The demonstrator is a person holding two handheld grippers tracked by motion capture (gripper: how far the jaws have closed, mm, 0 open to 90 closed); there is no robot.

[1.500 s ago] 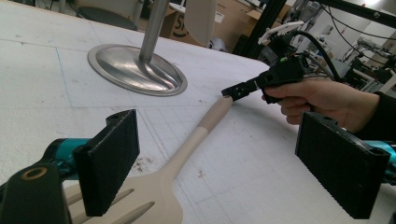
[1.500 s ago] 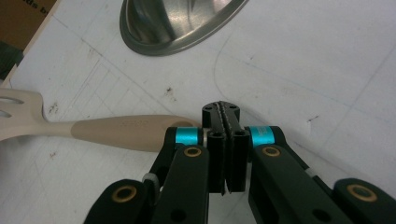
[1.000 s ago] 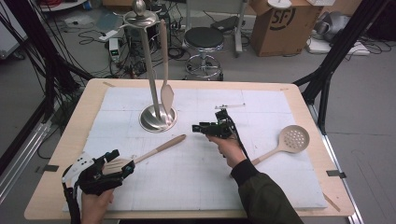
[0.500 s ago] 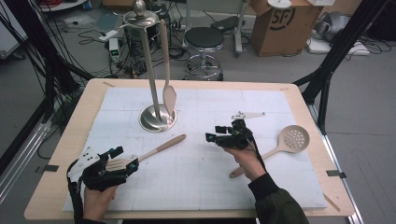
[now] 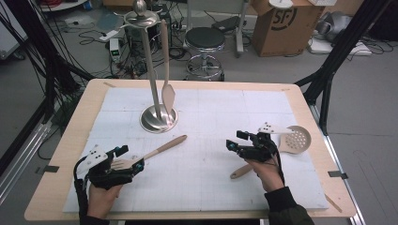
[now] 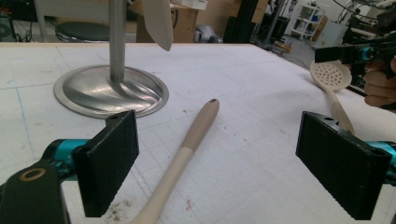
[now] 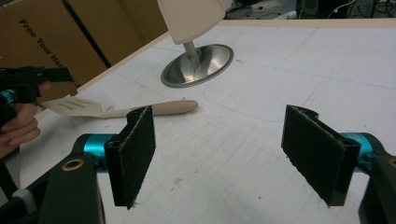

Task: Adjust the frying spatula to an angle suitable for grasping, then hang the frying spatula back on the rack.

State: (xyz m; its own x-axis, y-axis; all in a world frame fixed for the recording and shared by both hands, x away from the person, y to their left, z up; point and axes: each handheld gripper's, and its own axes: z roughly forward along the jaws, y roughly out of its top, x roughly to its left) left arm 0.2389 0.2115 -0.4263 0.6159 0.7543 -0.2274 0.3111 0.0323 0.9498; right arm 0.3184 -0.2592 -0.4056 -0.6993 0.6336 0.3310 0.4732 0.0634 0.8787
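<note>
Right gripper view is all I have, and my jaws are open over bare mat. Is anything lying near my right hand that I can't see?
Observer: Yes. A perforated skimmer spoon lies by the right gripper, its handle passing under that hand.
Operator: And the pale blade at the top of my view?
Observer: That's a hanging utensil, hooked on the top disc of the metal stand.

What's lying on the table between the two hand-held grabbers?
Nothing. In the high view, the white mat is bare between the left gripper and the right gripper; the slotted spatula ends short of the middle.
</note>
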